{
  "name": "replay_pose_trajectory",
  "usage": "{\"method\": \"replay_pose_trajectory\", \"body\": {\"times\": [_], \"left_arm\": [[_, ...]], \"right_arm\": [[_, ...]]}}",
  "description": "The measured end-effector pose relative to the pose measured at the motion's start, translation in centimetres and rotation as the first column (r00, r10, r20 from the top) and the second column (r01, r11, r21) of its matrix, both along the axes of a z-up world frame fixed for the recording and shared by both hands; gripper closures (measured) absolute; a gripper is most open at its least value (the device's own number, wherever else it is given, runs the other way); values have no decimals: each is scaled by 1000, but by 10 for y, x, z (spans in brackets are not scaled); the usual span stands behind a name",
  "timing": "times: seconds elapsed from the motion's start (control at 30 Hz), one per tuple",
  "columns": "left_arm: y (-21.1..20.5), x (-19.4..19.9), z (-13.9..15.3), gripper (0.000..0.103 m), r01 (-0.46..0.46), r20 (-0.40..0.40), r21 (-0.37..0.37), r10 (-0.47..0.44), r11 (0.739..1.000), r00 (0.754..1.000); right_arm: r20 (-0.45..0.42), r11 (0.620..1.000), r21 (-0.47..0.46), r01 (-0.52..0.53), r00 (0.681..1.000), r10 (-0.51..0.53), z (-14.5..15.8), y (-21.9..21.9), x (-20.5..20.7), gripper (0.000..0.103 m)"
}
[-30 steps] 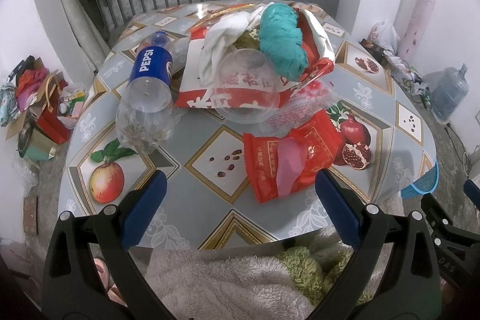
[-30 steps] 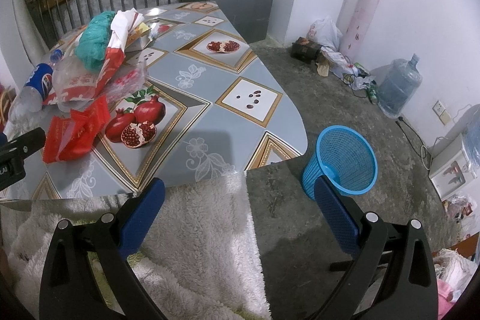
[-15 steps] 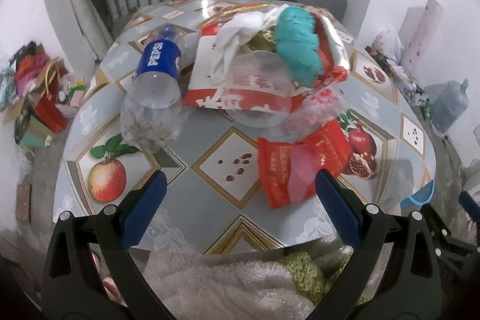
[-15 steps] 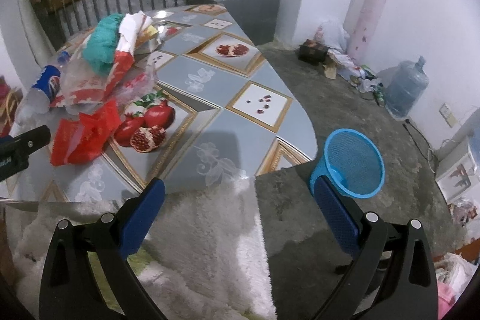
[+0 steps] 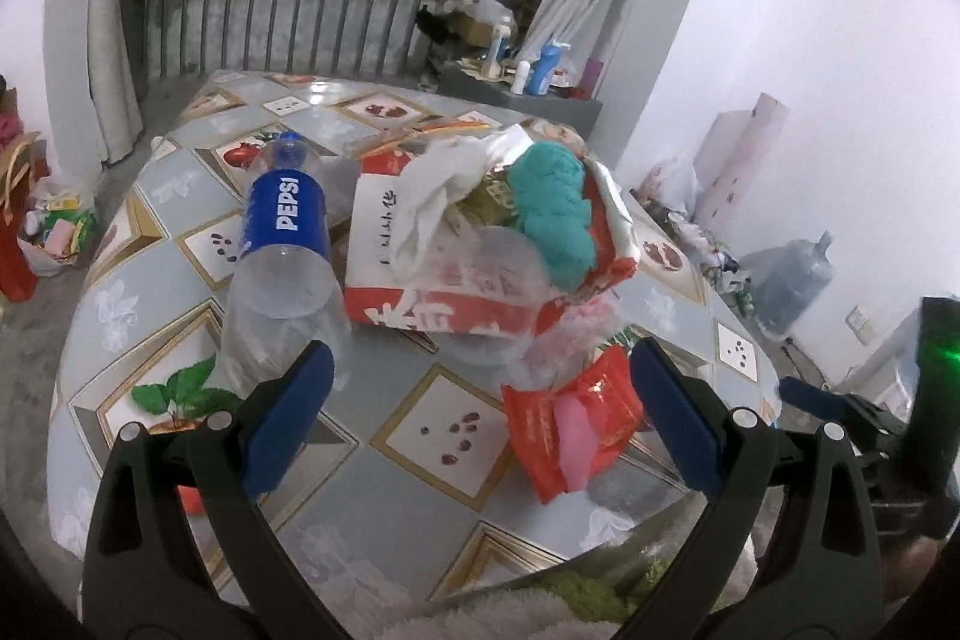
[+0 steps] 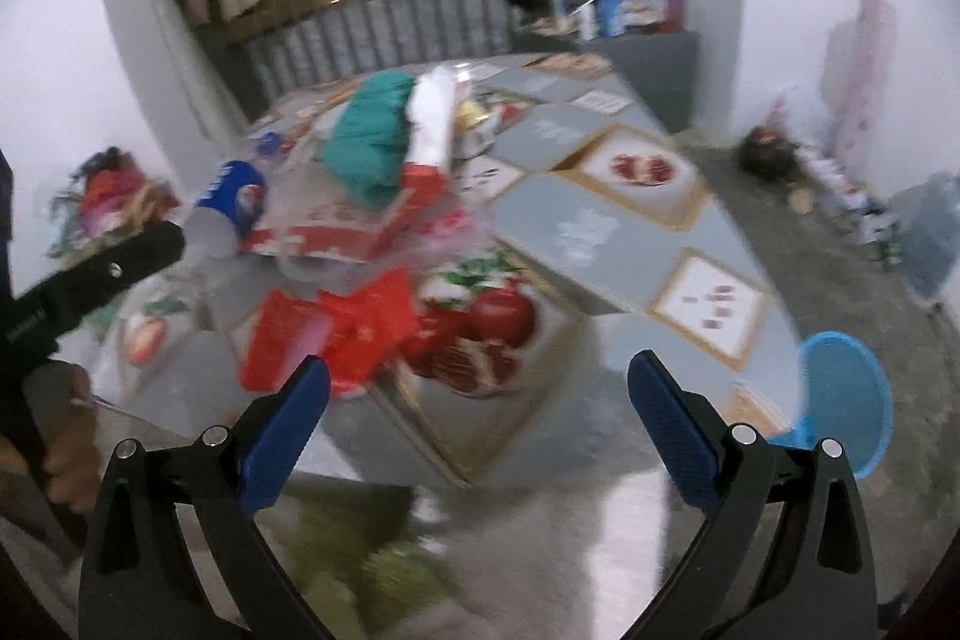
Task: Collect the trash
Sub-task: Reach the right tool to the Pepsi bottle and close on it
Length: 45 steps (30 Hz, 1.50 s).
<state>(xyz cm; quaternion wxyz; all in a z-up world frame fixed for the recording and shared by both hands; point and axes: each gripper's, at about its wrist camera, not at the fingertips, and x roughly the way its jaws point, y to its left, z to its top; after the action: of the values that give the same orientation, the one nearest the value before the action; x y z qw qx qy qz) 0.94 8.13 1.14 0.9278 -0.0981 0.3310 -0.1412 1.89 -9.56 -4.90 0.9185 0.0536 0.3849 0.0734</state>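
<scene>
- The left gripper (image 5: 477,409) hangs released, jaws spread wide and holding nothing, over the near edge of the table (image 5: 384,490)
- The right gripper (image 6: 479,415) is likewise released and empty, hovering off the table's near edge toward its right-hand corner
- The trash lies heaped mid-table, ahead of both grippers; nearest is the red wrapper (image 5: 573,424), flat on the cloth close to the near edge, ahead and right of centre in the left gripper's gap
- In the right wrist view the same red wrapper (image 6: 336,334) sits ahead and to the left, just beyond the left-hand finger; I judge the left gripper the better lined up, though both are near
- The Pepsi bottle (image 5: 285,244) lies on its side by the left edge, long axis running away from the left gripper, base toward it and cap at the far end
- Behind the wrapper a red and white bag (image 5: 432,274) carries a white rag, a teal cloth (image 5: 555,214) and a clear cup
- The blue basket (image 6: 846,400) stands on the floor off the table's near right corner, on the right gripper's side
- Hard to read: the right wrist view is motion-blurred, the basket is cut by that gripper's finger, and what lies under the heap is hidden
</scene>
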Motion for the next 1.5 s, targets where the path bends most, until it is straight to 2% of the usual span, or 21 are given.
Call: {"method": "replay_pose_trajectory", "body": {"times": [0.13, 0.3, 0.4, 0.5, 0.63, 0.77, 0.9, 1.0, 1.17, 1.23, 1.37, 1.5], "left_arm": [[11, 7, 0, 7, 6, 9, -33, -6, 999, 1000], [21, 18, -3, 8, 8, -1, -31, -9, 999, 1000], [30, 24, -5, 7, 0, -1, -54, 0, 999, 1000], [35, 24, -3, 7, 17, 24, -68, -15, 998, 1000], [35, 25, 0, 7, 35, 57, -47, -33, 998, 998], [40, 34, -2, 8, 7, 57, -20, -6, 1000, 998], [56, 43, 0, 9, -33, 43, -58, 35, 998, 998], [66, 44, 2, 9, -52, 46, -81, 56, 995, 997], [79, 49, 2, 9, -82, 42, -84, 86, 993, 995], [87, 52, 1, 9, -102, 31, -95, 105, 990, 994], [103, 53, 3, 9, -160, 34, -104, 164, 982, 986], [123, 52, 2, 9, -269, 9, -86, 270, 959, 963]], "right_arm": [[-56, 994, 104, -39, 997, 45, -10, 4, 23, 7], [-130, 978, 206, -39, 989, 67, -27, 3, 43, 20], [-161, 969, 245, -39, 984, 80, -35, 1, 50, 24], [-189, 963, 268, -39, 978, 92, -40, 2, 55, 31], [-207, 960, 279, -38, 973, 99, -46, 3, 65, 39], [-211, 960, 276, -46, 972, 107, -48, 8, 72, 47], [-218, 961, 272, -51, 969, 113, -50, 12, 76, 57], [-219, 962, 270, -44, 970, 106, -49, 11, 76, 58], [-207, 966, 257, -22, 975, 77, -42, 6, 75, 58], [-160, 969, 244, -35, 984, 76, -28, 5, 71, 58], [-54, 962, 240, -127, 988, 144, 10, 20, 75, 57], [8, 942, 231, -244, 969, 249, 41, 65, 100, 51]]}}
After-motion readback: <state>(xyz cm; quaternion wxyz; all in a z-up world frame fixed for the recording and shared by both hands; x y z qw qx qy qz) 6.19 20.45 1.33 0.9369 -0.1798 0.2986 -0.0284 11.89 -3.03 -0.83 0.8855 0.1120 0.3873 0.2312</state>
